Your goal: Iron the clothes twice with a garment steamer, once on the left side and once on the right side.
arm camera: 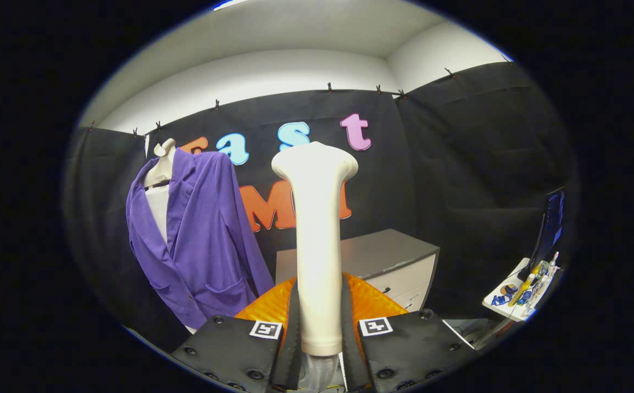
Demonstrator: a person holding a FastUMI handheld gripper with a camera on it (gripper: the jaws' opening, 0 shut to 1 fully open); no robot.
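The gripper (319, 322) has its two fingers closed tight on the handle of the garment steamer (317, 240), one finger pressing on each side. The steamer is cream white and stands straight up between the fingers. Its wide head is at the top, well above the fingers. A clear hose (317, 371) comes out of the bottom of the handle, low down between the fingers.

The purple jacket (202, 240) hangs on a white dress form (158, 185), off to the left of the steamer and farther back. The steamer is not touching the jacket. The jacket is open at the front and has a pocket low down.

Behind the steamer stands a grey cabinet (393, 256) with drawers. Far to the right sits a small white table (516, 297) with little things on it.
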